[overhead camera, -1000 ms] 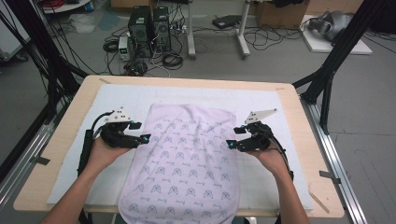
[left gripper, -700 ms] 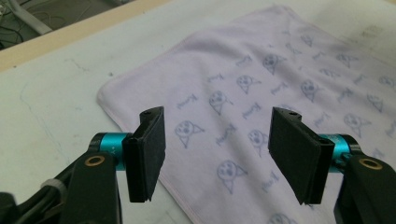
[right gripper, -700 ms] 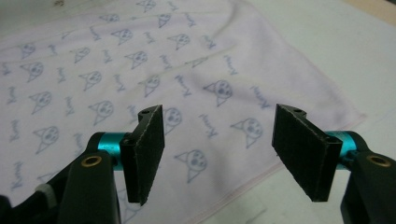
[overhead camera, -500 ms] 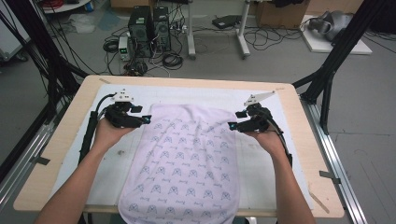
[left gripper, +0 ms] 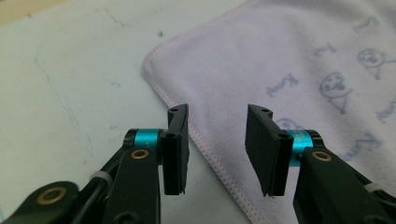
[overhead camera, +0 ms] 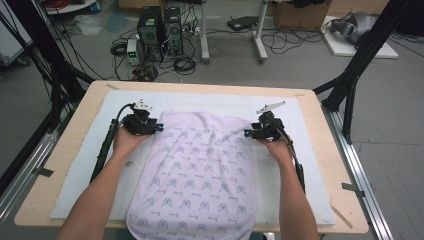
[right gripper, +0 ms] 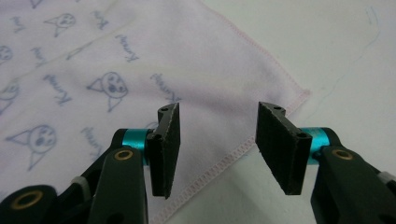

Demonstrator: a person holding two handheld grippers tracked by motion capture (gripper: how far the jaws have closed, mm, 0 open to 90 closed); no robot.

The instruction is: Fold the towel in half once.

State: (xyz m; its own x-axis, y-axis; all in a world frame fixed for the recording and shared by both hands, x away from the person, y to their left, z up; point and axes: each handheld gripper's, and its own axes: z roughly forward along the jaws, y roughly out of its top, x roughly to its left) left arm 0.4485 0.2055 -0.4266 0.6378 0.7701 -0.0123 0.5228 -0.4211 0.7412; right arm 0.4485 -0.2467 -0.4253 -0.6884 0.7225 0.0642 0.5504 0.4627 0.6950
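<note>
A pale lilac towel [overhead camera: 200,170] printed with small cat faces lies flat on the white mat and hangs over the table's near edge. My left gripper [overhead camera: 158,127] is at its far left corner and my right gripper [overhead camera: 247,133] at its far right corner. In the left gripper view the left gripper [left gripper: 217,149] straddles the towel's [left gripper: 303,56] stitched hem. Its jaws have just been closing, with a gap left and no pad pressing the cloth. The right gripper [right gripper: 217,149] likewise stands over the hem of the towel [right gripper: 140,56], jaws just closing and still apart.
The white mat [overhead camera: 225,102] covers most of the wooden table [overhead camera: 65,150]. Black frame posts [overhead camera: 350,85] stand at the far corners. Computers and cables [overhead camera: 155,35] sit on the floor beyond. Each gripper trails a black cable along a forearm.
Both hands moved away from me along the towel's sides to its far corners and sank toward the cloth. The jaws of both grippers stand narrower than before.
</note>
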